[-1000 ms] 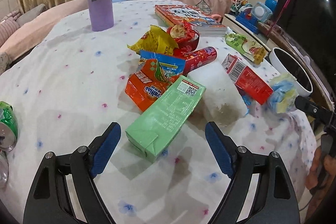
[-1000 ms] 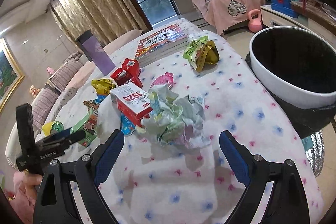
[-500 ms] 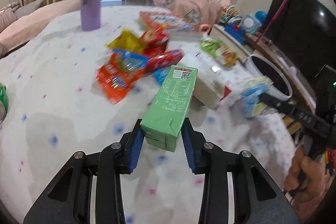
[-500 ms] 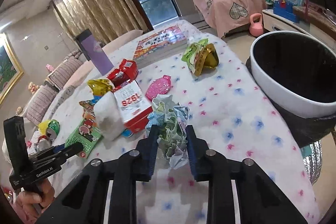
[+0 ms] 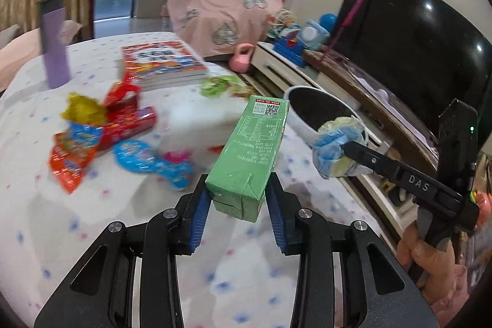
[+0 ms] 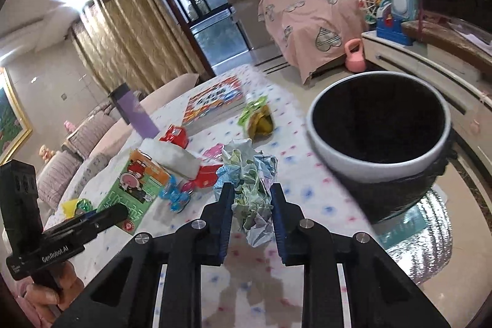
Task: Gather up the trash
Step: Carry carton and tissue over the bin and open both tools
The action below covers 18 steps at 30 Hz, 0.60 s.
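My left gripper (image 5: 238,199) is shut on a green drink carton (image 5: 250,154), which it holds off the white spotted tablecloth (image 5: 61,220), its far end pointing towards the bin. The same green drink carton (image 6: 135,183) shows at the left of the right wrist view. My right gripper (image 6: 250,202) is shut on a crumpled paper wad (image 6: 249,183), lifted just above the cloth. From the left wrist view the crumpled paper wad (image 5: 336,146) hangs in front of the white bin (image 5: 307,109). The bin (image 6: 381,134), black-lined and open, stands beside the table at the right.
Loose wrappers (image 5: 89,140), a white tissue pack (image 5: 196,122), a green snack bag (image 6: 256,119), a stack of books (image 5: 160,63) and a purple flask (image 5: 53,42) lie on the table. A TV (image 5: 415,51) and a low cabinet (image 5: 307,73) stand right of the bin.
Both grippers closed from wide open, the left on the green carton, the right on the paper wad. Both have lifted their loads and moved right, nearer the bin.
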Available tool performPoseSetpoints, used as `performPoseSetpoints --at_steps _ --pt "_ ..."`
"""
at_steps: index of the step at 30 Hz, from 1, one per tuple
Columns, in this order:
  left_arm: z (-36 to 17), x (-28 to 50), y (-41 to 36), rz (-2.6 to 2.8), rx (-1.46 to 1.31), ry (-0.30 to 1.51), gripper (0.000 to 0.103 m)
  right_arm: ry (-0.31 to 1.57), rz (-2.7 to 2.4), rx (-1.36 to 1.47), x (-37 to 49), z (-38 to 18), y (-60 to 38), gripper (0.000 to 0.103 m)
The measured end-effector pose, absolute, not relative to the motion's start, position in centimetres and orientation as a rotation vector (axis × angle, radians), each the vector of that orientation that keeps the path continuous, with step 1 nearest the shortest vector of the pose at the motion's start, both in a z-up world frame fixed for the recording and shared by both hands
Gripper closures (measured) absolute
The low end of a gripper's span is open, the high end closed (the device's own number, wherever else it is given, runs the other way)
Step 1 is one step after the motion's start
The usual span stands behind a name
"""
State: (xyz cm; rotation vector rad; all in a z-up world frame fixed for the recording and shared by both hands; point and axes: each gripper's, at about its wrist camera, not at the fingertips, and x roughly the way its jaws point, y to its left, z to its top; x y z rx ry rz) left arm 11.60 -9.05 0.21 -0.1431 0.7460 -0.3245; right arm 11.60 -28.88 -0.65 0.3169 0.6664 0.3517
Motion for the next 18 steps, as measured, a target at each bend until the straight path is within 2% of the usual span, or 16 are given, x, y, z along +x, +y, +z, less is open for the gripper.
performPoseSetpoints --at_steps 18 --pt "0.5 15.9 -16.8 -0.4 -0.076 0.762 0.069 0.61 0.224 0.35 12.8 0.6 -36.3 0.079"
